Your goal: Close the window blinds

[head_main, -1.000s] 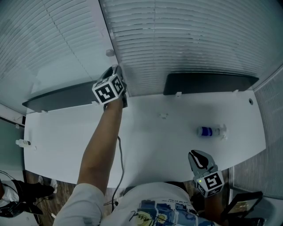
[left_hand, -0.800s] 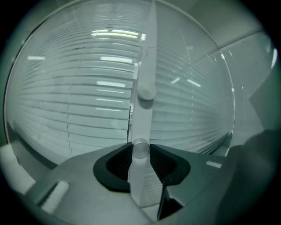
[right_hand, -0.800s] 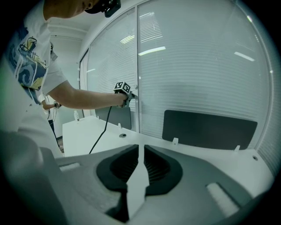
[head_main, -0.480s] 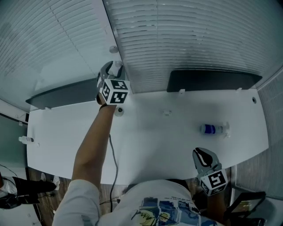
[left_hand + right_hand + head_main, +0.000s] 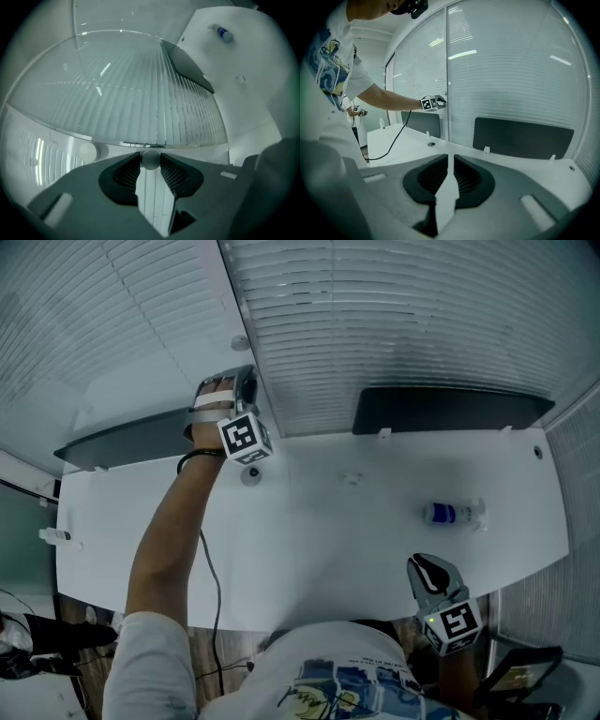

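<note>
My left gripper [image 5: 246, 379] has just been closing its jaws, and the small round knob [image 5: 150, 158] now sits pinched between their very tips. The blinds [image 5: 140, 103] hang straight ahead of it and above, behind the glass. As I judge it, this knob tilts the slats. The risk is the hold: the knob is smooth, round and caught only at the tips, so rolling my wrist could let it squirt out, leaving the slats half turned. Pressing inward while twisting could also strain its mount. My right gripper [image 5: 449, 161] is narrow and empty, low over the surface [image 5: 408, 140], so it offers no backup.
</note>
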Demonstrator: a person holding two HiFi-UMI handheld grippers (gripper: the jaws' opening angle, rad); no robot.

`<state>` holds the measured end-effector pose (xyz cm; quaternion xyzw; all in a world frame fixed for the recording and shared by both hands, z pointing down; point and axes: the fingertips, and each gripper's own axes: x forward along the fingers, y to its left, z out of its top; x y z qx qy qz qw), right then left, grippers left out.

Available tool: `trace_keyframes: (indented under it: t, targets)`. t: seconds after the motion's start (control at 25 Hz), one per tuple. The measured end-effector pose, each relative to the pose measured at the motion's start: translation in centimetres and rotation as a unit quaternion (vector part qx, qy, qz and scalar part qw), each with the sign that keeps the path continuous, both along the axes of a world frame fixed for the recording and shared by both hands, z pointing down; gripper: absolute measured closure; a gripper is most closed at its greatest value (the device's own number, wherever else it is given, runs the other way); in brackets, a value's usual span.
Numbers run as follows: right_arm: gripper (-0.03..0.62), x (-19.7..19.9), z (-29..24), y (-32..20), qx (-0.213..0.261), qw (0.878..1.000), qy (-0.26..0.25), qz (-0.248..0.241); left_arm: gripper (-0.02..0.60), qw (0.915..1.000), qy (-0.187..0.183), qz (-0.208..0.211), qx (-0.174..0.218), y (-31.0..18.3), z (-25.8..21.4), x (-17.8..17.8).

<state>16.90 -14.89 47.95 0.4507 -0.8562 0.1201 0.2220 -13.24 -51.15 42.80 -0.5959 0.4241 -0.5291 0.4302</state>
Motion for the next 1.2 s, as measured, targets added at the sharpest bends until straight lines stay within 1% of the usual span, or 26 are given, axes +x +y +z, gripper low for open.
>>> trace_keyframes:
  t: [0.08,0.12,0.2,0.24,0.32,0.36,0.4,0.44,0.48,0.52,0.56,0.6,0.68,0.8,0.84,0.88,0.96,1.0,1.04,1.08,1.12,1.16,1.2]
  targets:
    - [0.565,0.2,0.0,0.0,-0.001,1.0,0.0,0.002,0.443,0.9999,-0.014,0.004,0.0,-0.1,0.0,0.0]
    - [0.566,0.3,0.1,0.0,-0.001,1.0,0.0,0.003,0.444,0.9999,-0.014,0.003,0.004,-0.1,-0.1,0.0]
    - [0.565,0.3,0.1,0.0,-0.001,1.0,0.0,0.003,0.446,0.9999,0.005,-0.001,0.009,0.0,-0.4,-0.1]
    - [0.565,0.3,0.1,0.0,0.001,1.0,0.0,0.003,0.448,0.9996,0.025,-0.006,0.009,0.0,-0.5,-0.1]
    - [0.566,0.3,0.1,-0.1,0.003,1.0,-0.001,0.002,0.448,0.9964,0.082,-0.022,0.007,-0.1,-0.7,-0.2]
    - [0.565,0.3,0.1,-0.1,0.004,1.0,-0.001,0.001,0.448,0.9926,0.117,-0.032,0.005,-0.1,-0.8,-0.2]
    - [0.566,0.3,0.2,-0.2,0.003,1.0,-0.001,0.001,0.449,0.9869,0.155,-0.044,0.003,-0.1,-0.9,-0.3]
    - [0.565,0.3,0.2,-0.2,0.002,1.0,-0.001,0.002,0.449,0.9789,0.196,-0.055,0.001,-0.1,-1.0,-0.4]
    - [0.565,0.2,0.3,-0.2,0.0,1.0,-0.002,0.002,0.449,0.9682,0.241,-0.067,-0.001,-0.1,-1.1,-0.5]
    - [0.565,0.2,0.3,-0.2,0.0,1.0,-0.002,0.002,0.449,0.9546,0.287,-0.08,-0.004,0.0,-1.2,-0.7]
    - [0.565,0.2,0.2,-0.2,-0.001,1.0,-0.003,0.002,0.449,0.9383,0.334,-0.091,-0.008,0.0,-1.3,-0.8]
    - [0.565,0.1,0.2,-0.3,0.0,1.0,-0.003,0.002,0.449,0.9204,0.377,-0.102,-0.013,-0.1,-1.5,-1.0]
    - [0.565,0.0,0.0,-0.4,0.0,1.0,-0.002,0.001,0.449,0.8832,0.453,-0.119,-0.026,-0.1,-1.7,-1.2]
    - [0.565,-0.1,0.0,-0.4,0.001,1.0,-0.003,0.0,0.449,0.827,0.544,-0.138,-0.039,-0.1,-2.0,-1.6]
    - [0.566,-0.2,0.0,-0.4,0.001,1.0,-0.003,-0.002,0.449,0.8062,0.572,-0.144,-0.042,-0.1,-2.1,-1.7]
    - [0.565,-0.2,0.1,-0.3,0.001,1.0,-0.002,-0.003,0.451,0.783,0.602,-0.15,-0.048,-0.1,-2.1,-1.8]
    - [0.565,-0.3,0.1,-0.2,0.001,1.0,-0.001,-0.006,0.451,0.7306,0.66,-0.162,-0.064,0.2,-2.0,-2.1]
    - [0.565,-0.3,0.1,-0.3,0.002,1.0,0.0,-0.007,0.451,0.706,0.685,-0.165,-0.072,0.2,-1.9,-2.2]
    - [0.565,-0.3,0.0,-0.4,0.002,1.0,0.0,-0.008,0.451,0.6867,0.703,-0.166,-0.078,0.1,-2.0,-2.3]
    - [0.565,-0.4,-0.1,-0.5,0.002,1.0,0.0,-0.008,0.451,0.6748,0.714,-0.165,-0.083,0.0,-2.0,-2.3]
    - [0.565,-0.4,-0.1,-0.4,0.002,1.0,0.0,-0.009,0.449,0.671,0.718,-0.163,-0.087,0.0,-2.0,-2.3]
    - [0.565,-0.5,-0.1,-0.4,0.002,1.0,0.001,-0.009,0.449,0.6741,0.715,-0.16,-0.09,0.0,-1.9,-2.2]
    - [0.565,-0.6,-0.1,-0.4,0.002,1.0,0.001,-0.01,0.449,0.6815,0.709,-0.157,-0.092,0.0,-1.9,-2.2]
